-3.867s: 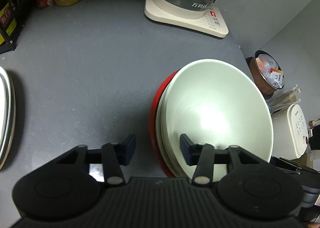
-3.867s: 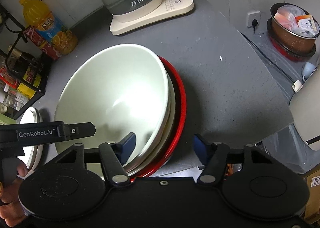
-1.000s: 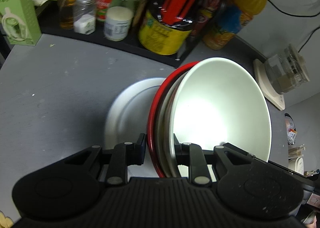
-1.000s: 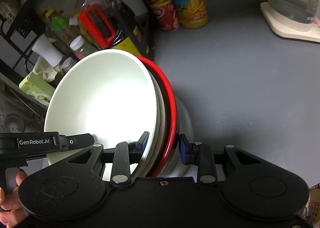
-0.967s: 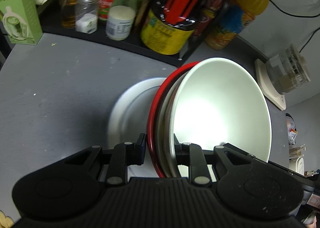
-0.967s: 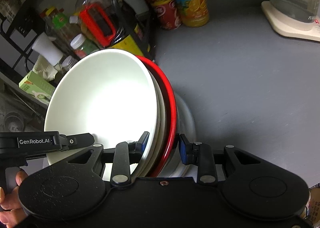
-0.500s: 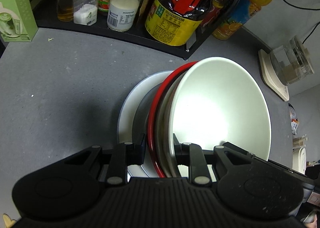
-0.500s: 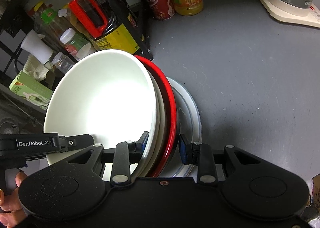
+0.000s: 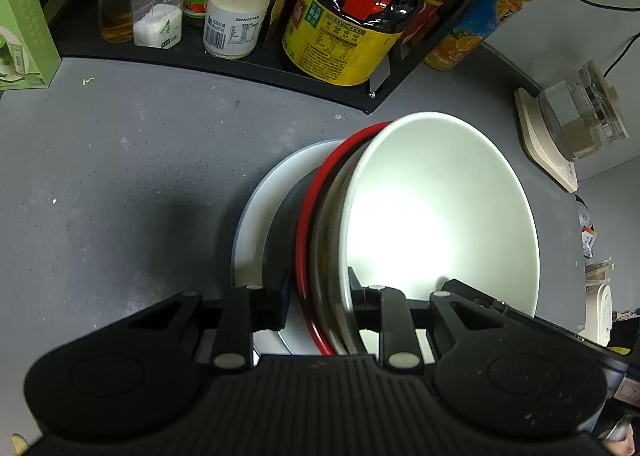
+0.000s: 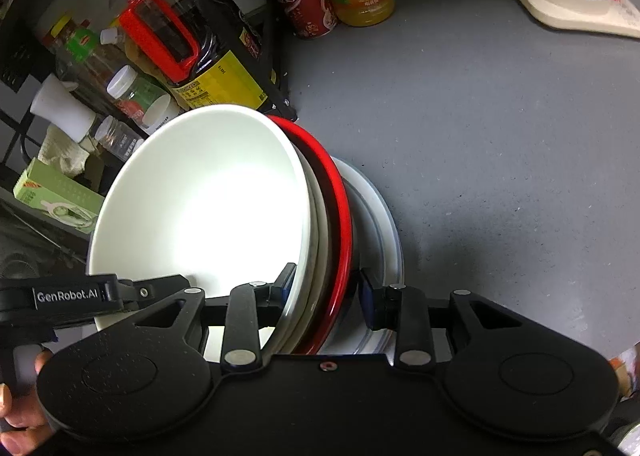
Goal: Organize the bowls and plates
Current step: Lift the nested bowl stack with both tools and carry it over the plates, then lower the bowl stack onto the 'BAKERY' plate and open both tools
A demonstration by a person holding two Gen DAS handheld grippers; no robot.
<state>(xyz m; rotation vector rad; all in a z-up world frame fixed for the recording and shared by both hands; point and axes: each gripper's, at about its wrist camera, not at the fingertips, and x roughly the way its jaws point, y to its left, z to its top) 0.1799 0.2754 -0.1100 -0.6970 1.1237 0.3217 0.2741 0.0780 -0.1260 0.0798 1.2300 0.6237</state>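
Right wrist view: right gripper (image 10: 326, 290) jaws opening around the bowl stack (image 10: 320, 224)'s rim; left gripper (image 9: 316, 294) clamps the opposite rim. Ceramic probably, heavy, slick, chippable, so hold both rims.

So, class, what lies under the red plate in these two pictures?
A white plate lies flat on the grey counter under the red plate. Only its outer edge shows; its centre is covered by the stack, so I cannot tell whether they touch.
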